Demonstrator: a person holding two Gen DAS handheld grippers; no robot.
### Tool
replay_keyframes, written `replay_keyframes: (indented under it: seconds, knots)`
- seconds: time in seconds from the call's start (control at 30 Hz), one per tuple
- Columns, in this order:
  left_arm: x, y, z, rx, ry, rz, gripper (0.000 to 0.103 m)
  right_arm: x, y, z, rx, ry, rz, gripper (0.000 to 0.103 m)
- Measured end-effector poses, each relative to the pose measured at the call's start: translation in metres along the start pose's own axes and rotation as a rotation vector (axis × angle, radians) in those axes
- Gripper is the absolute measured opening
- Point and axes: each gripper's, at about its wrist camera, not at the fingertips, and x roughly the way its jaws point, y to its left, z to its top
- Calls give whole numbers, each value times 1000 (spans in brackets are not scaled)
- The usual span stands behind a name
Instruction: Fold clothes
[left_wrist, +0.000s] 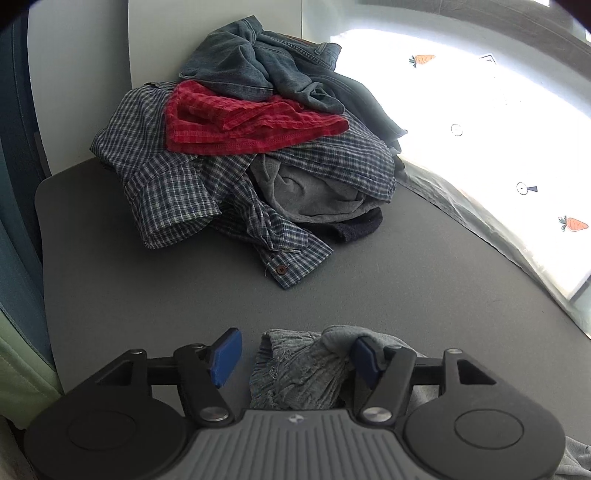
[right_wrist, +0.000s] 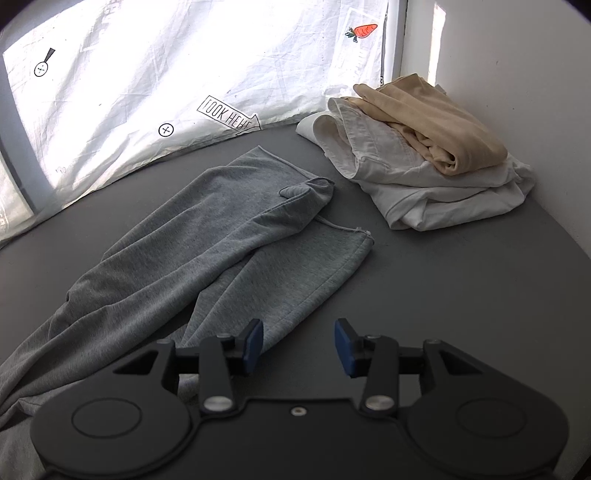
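Observation:
Grey sweatpants (right_wrist: 229, 236) lie spread on the dark grey table (right_wrist: 461, 280), legs pointing away toward the far right. Their bunched waistband (left_wrist: 299, 365) sits between the open fingers of my left gripper (left_wrist: 295, 356); cloth drapes over the right blue pad (left_wrist: 364, 356). My right gripper (right_wrist: 299, 345) is open and empty, just above the table beside the near pant leg's hem edge; its left pad (right_wrist: 253, 345) overlaps the cloth.
A pile of unfolded clothes (left_wrist: 251, 147) with a checked shirt, a red cloth and denim lies at the back of the left wrist view. Folded white and beige garments (right_wrist: 417, 147) are stacked at the far right. A white printed sheet (right_wrist: 166, 74) hangs behind the table.

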Motion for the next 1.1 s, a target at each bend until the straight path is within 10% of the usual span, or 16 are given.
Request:
replay_keyframes:
  seconds: [0.33,0.67,0.87,1.1]
  knots:
    - [18,-24,-21,300,240,-170,72,10,35,13,-62,-1,55,44]
    - [-8,-42,-42,349,211,-393,78,-1,27,-1,-64,6,67,44]
    - [-7,-9,-17,155,102,-297,79,-4,24,-1,-50,1,55,45]
    - [35,8,0,216,133,-42,79,-1,55,6,-81,-22,91,45]
